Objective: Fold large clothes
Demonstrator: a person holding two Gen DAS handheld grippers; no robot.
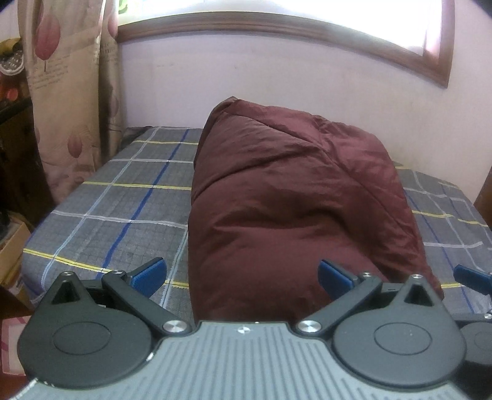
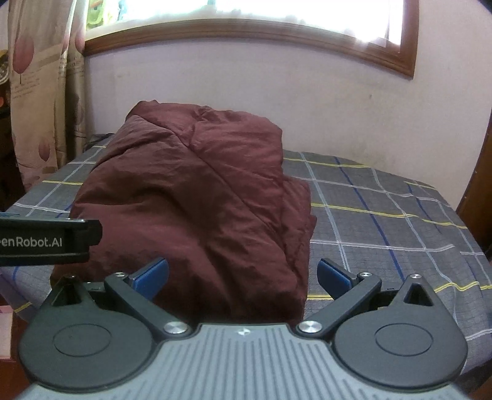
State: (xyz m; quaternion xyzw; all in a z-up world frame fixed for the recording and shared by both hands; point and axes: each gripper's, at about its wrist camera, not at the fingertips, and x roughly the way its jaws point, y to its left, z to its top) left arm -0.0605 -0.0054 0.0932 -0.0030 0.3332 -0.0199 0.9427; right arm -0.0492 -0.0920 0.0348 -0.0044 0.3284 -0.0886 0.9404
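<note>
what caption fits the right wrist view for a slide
Open right gripper poised before a folded maroon garment lying on the plaid bed below a window.

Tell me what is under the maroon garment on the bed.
The maroon garment lies on a grey plaid bedsheet, which shows all around it. Whatever sits directly beneath the bundle is covered by its own folded layers. Both the left gripper and right gripper are open, not touching it.
</note>
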